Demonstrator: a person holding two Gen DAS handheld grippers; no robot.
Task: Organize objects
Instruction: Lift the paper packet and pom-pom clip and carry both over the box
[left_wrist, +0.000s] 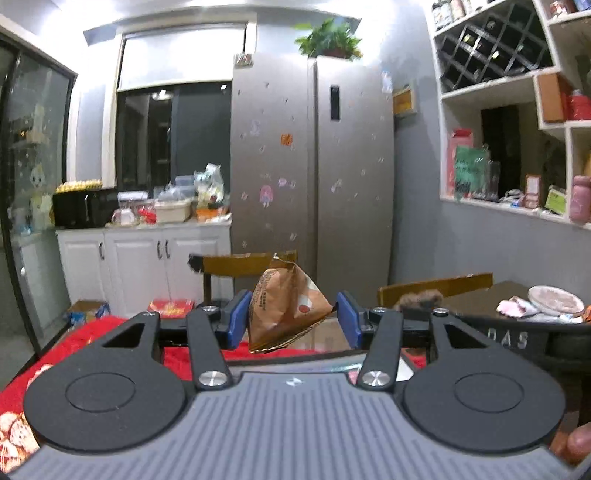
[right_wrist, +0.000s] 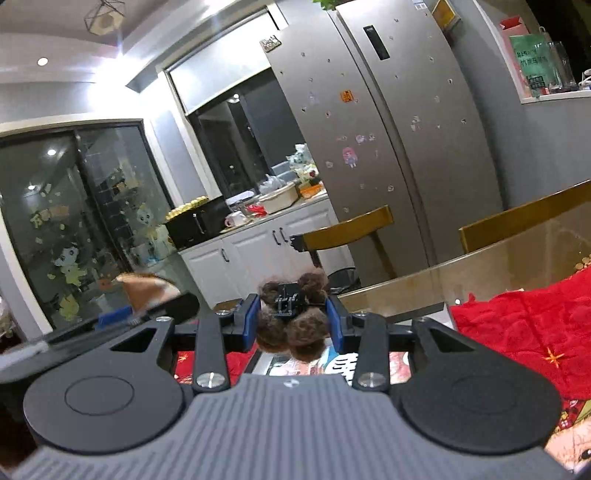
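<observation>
We are holding a crinkled brown paper packet pinched in the left hand-held gripper, long axis upright, above the red cloth; the right hand-held gripper, just beside, is clamping a fuzzy brown hair clip over the glass-topped desk.

Ceiling lights glare white across the upper walls; the room below sits dimmer. Fisheye bends the fridge edges, and details look soft.
</observation>
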